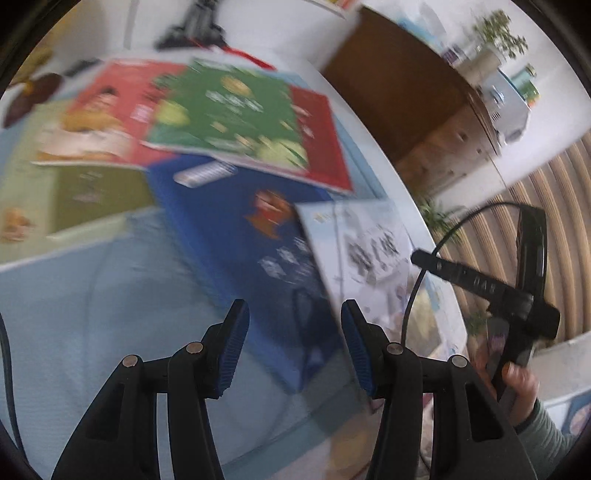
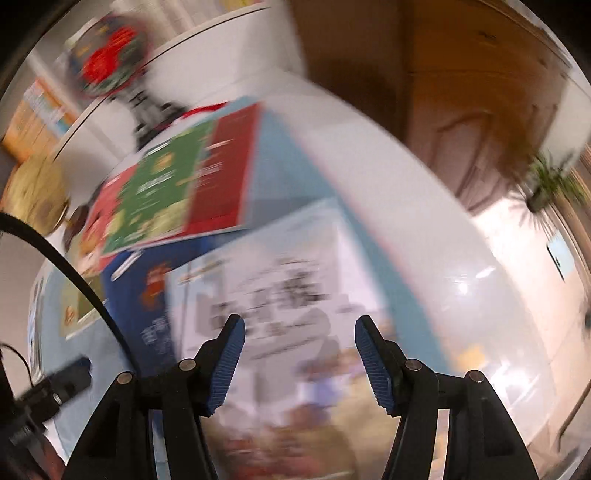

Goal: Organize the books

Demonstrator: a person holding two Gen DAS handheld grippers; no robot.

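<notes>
Several books lie scattered on a light blue cloth (image 1: 92, 295). A green book (image 1: 229, 110) rests on a red book (image 1: 321, 140), and both overlap a blue book (image 1: 258, 229). A pale white-and-blue book (image 1: 369, 240) covers the blue one's right side. An olive book (image 1: 85, 192) lies at the left. My left gripper (image 1: 294, 306) hangs open over the blue book with nothing between its fingers. My right gripper (image 2: 300, 319) hangs open above the pale book (image 2: 280, 280), also holding nothing. The green book (image 2: 155, 195) and blue book (image 2: 147, 302) show to its left. Both views are blurred.
The cloth covers a round white table (image 2: 424, 229) whose bare rim curves past on the right. A wooden cabinet (image 1: 406, 103) stands beyond it, with a potted plant (image 1: 498, 33) on top. A black stand (image 1: 199, 26) sits at the table's far side. A hand (image 1: 517, 380) grips the other tool's handle.
</notes>
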